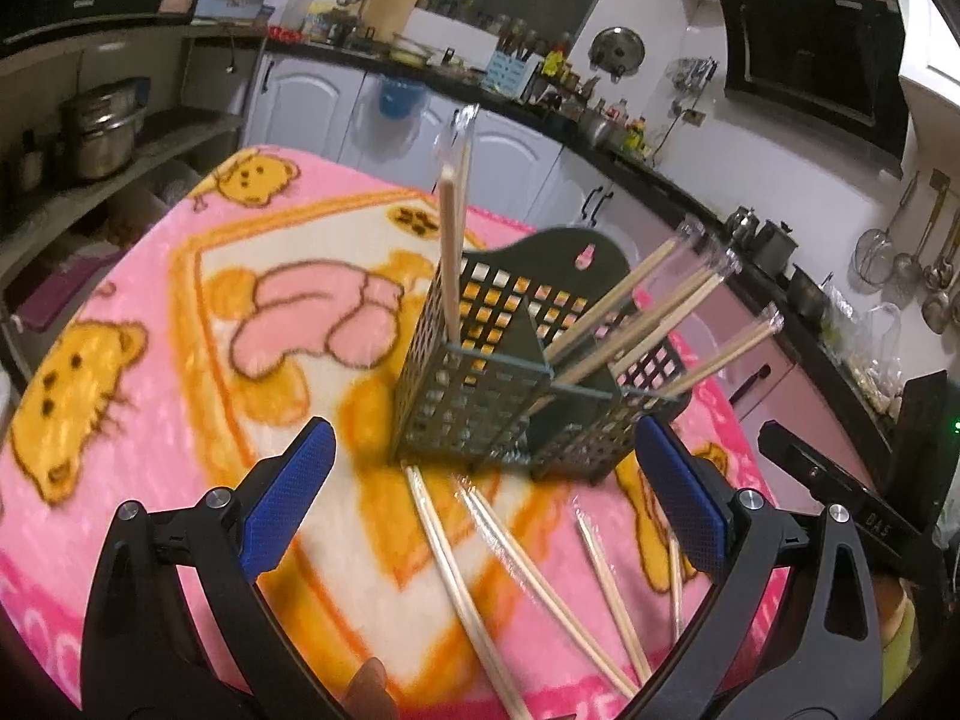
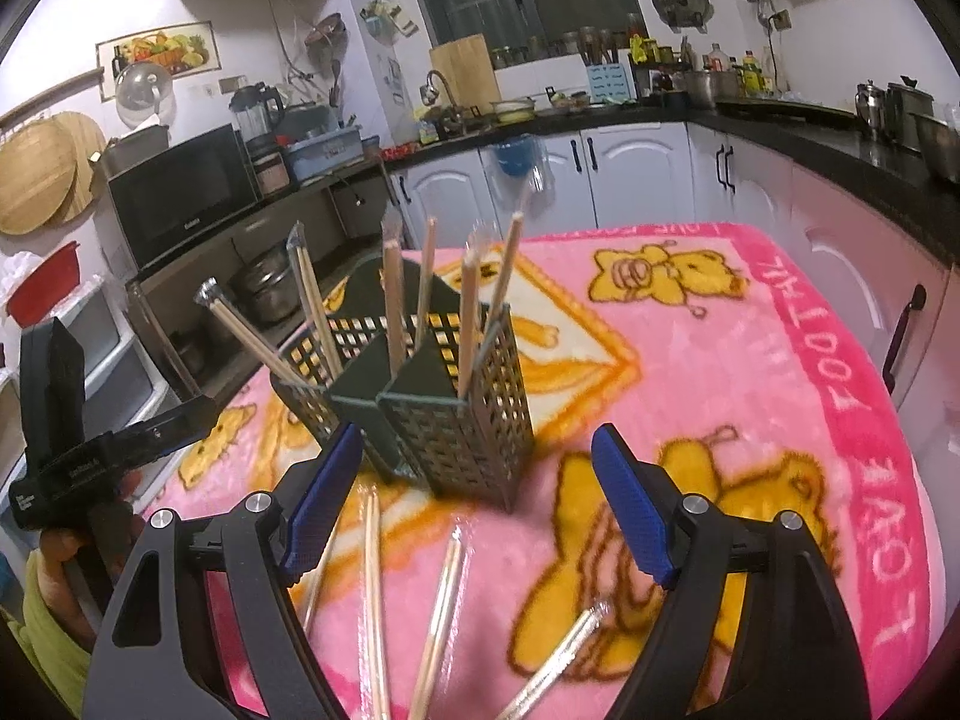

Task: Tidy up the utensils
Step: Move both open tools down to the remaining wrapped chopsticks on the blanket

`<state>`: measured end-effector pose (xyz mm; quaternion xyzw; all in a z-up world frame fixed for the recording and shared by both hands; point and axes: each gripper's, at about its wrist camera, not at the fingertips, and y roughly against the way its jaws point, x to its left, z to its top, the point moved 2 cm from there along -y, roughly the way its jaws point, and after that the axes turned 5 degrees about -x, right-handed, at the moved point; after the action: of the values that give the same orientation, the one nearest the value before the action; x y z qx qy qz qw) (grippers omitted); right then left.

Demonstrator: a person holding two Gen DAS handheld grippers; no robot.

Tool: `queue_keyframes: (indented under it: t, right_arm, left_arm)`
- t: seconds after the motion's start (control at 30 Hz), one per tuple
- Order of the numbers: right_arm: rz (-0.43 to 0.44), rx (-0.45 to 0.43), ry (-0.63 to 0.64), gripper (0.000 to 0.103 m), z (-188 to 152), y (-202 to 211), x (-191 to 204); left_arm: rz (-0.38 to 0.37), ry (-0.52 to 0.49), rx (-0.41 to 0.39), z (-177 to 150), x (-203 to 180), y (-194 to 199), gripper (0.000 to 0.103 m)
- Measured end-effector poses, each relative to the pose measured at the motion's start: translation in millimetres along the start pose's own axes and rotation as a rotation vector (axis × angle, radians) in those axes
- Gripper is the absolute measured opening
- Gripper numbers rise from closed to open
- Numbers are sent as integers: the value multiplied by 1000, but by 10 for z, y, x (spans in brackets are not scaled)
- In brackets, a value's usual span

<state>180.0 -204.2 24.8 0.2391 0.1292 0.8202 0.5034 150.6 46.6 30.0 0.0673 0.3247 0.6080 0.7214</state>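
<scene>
The dark perforated utensil holder (image 1: 510, 384) stands upright on the pink cartoon blanket (image 1: 150, 372) that covers the desk, and it already carries several wrapped chopstick pairs: one pair (image 1: 451, 240) stands nearly vertical in the holder's left compartment in the left wrist view, while the others (image 1: 636, 312) lean out to the right with their tips up. More loose chopsticks (image 1: 480, 576) lie flat on the blanket just in front of the holder, their long axes running roughly from the holder's foot toward the cameras, fanned slightly apart. The left gripper (image 1: 486, 498) and the right gripper (image 2: 474, 504) both hang in front of the holder with fingers spread wide and nothing between them. The step in hand looks like reaching for the next loose pair. The next move probably calls for lowering one gripper across a pair's long axis, pinching it, then tipping it upright and dropping it into a compartment.
</scene>
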Motion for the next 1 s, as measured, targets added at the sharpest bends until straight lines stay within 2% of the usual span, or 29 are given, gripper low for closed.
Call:
queue_keyframes:
  t: [0.33,0.7,1.0]
  right_arm:
    - [9,73,3,76,-212,-133,-2]
    - [30,137,34,76,-373,-273,85]
    - [43,201,54,76,-494,-435,130]
  left_arm:
    - [15,-8,74,-207,7,-181,92]
    - [72,-30,143,-382,65,-386,92]
    - [103,-67,162,-455,93,-506,92]
